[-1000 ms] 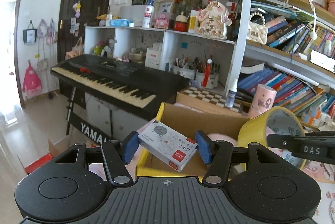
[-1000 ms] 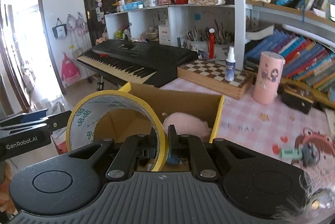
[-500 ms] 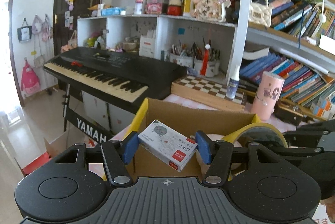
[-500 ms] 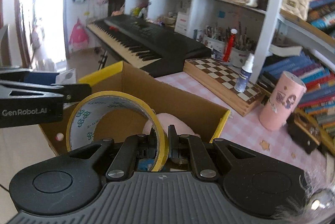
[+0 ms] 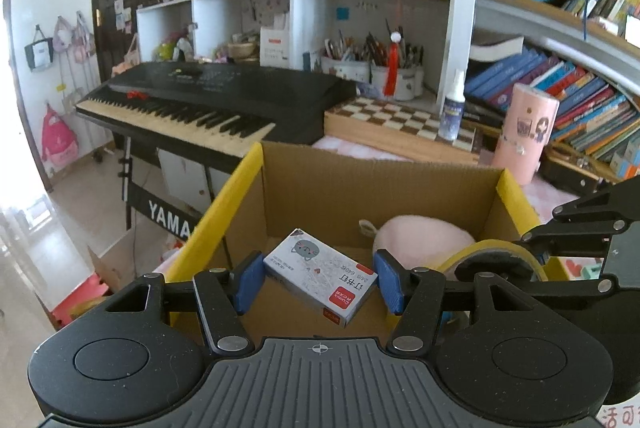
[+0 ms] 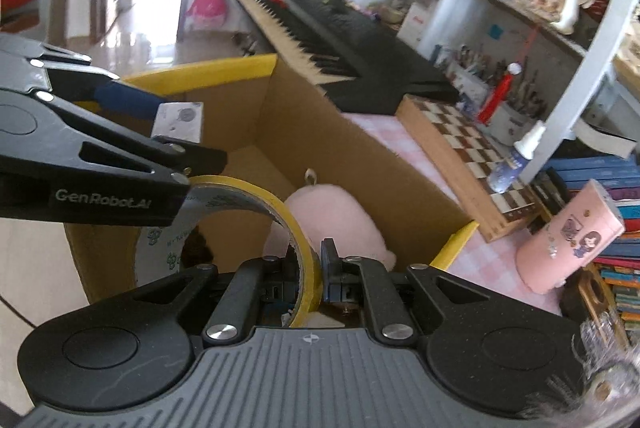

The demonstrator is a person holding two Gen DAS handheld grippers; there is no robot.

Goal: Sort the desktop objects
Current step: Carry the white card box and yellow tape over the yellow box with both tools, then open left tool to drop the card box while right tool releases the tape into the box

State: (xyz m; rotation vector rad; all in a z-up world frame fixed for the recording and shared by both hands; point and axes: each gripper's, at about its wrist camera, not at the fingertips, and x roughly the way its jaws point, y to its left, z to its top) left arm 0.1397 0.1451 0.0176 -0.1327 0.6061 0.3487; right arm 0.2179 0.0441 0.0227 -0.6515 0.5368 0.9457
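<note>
Jaws of the left gripper (image 5: 319, 282) stand partly apart with their blue pads (image 5: 249, 281) pressed on the two ends of a small staple box (image 5: 320, 283), which hangs tilted, one corner lower, above the open cardboard box (image 5: 360, 184). Jaws of the right gripper (image 6: 316, 268) are closed almost fully on the wall of a yellow tape roll (image 6: 296, 240), one finger inside the ring and one outside; the roll stands on edge over the same cardboard box, just beside the left gripper. Inside the cardboard box, on its floor, lies a pink plush toy (image 5: 424, 240), below and beyond both held things. Yellow tape edges the box's rim. Past the box, on the pink checked surface (image 6: 500, 256), sit a chessboard case (image 5: 400, 124) with a spray bottle (image 5: 452, 108) on it and a pink cylinder (image 5: 524, 132); a black keyboard (image 5: 208, 100) stands to the left.
</note>
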